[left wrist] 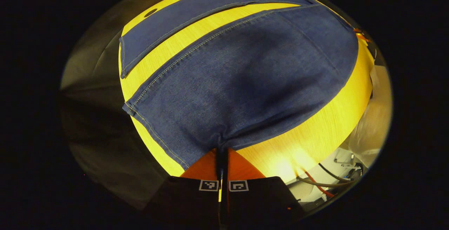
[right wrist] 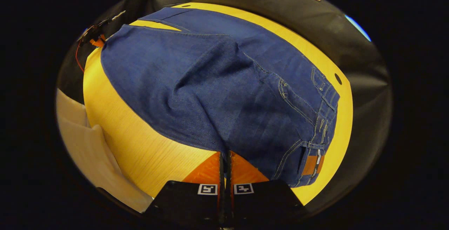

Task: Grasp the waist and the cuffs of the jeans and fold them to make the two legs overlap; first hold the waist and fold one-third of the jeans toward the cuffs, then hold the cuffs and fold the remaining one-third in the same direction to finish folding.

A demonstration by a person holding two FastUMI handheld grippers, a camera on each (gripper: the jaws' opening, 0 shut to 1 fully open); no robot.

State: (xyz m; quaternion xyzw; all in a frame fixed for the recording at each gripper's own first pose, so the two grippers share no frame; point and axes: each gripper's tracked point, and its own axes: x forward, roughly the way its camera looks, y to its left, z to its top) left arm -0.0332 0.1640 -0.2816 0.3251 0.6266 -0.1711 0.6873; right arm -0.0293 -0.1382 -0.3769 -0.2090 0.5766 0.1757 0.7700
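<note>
Two legs of the jeans [left wrist: 245, 82] lie flat on the yellow wooden bench [left wrist: 315, 135], splayed apart so that a strip of bench shows between them in the left gripper view; the nearer leg is broad and lightly wrinkled, the farther leg [left wrist: 196, 16] a narrow band with its cuff [left wrist: 122, 58] turned toward the bench's left edge; the near leg's cuff [left wrist: 131, 108] sits close to that same edge. The left claw [left wrist: 222, 153] has its fingers drawn together on the near hem of the denim, the cloth puckering where it meets them; how much fabric lies between the tips is hidden by the fingers themselves. In the right gripper view the waist [right wrist: 324, 107] lies to the right with belt loops and a brown patch [right wrist: 310, 165]; the right claw [right wrist: 224, 154] is pinched together on the near edge of the jeans, the cloth rising in a soft ridge from that point. At the far left corner the other claw [right wrist: 96, 35] is small and hard to make out; a pale sleeve [right wrist: 87, 146] is cut off at the left; cables [left wrist: 326, 181] trail below the bench edge in the left gripper view; a small dark hole [right wrist: 337, 79] marks the bench beside the waist.
</note>
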